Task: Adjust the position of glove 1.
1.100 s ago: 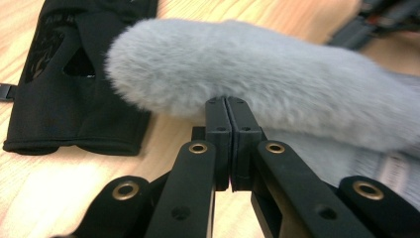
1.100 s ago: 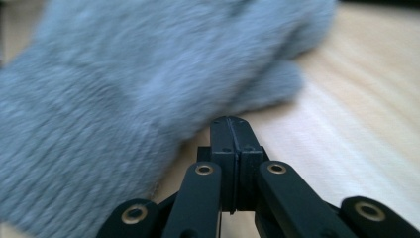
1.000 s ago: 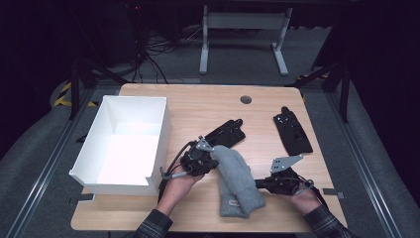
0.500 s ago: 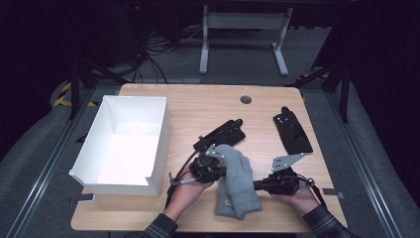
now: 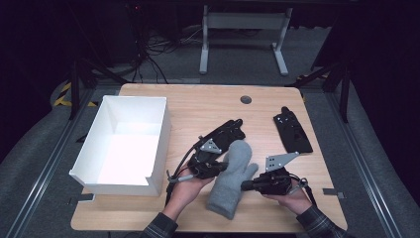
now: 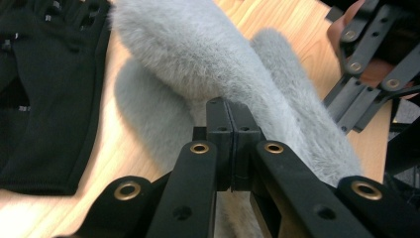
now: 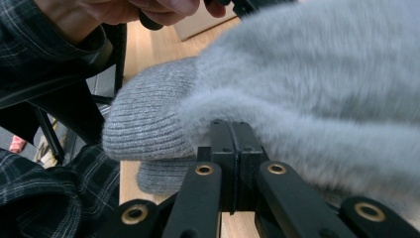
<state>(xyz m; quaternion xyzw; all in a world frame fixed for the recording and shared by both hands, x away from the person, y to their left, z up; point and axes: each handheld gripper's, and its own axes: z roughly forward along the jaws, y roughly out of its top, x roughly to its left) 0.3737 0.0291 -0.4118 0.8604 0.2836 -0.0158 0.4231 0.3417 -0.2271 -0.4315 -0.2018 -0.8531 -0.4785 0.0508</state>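
High view: the grey mitten (image 5: 232, 178) is lying at the table's (image 5: 198, 106) front middle, with the left gripper (image 5: 214, 167) and right gripper (image 5: 246, 185) pressing in from either side. Left gripper view: jaws are pinching shut on mitten fur. Right gripper view: jaws are clamping its fuzzy edge near the ribbed cuff (image 7: 143, 119).

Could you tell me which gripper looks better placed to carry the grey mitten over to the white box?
Probably the left gripper: it pinches the grey mitten on the side nearer the white box. The right gripper grips the mitten's far side, so it would have to cross over.
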